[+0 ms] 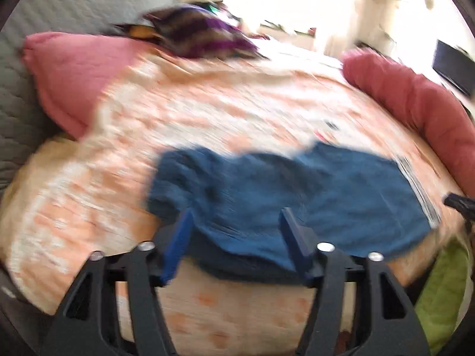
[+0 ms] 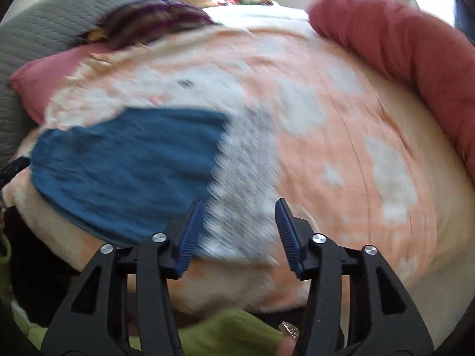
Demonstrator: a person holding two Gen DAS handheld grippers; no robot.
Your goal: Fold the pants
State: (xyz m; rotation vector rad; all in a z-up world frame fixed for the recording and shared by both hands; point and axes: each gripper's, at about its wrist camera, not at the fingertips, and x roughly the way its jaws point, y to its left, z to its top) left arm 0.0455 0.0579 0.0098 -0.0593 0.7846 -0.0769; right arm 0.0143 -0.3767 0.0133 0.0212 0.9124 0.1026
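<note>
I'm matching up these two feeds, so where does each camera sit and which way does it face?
Left wrist: sits behind the open left tongs, facing across the bed, over the blue pants.
Right wrist: sits behind the open right tongs, facing the bed with the pants to the left; a green sleeve shows below.
Shared: pants, bed, red bolster, pink pillow.

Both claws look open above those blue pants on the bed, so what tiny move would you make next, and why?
Probably lower the left gripper and close it on the near edge of the blue fabric pants. Its jaws stand open with that edge between them, nothing is gripped, and the right gripper is also open over the patterned end.
</note>
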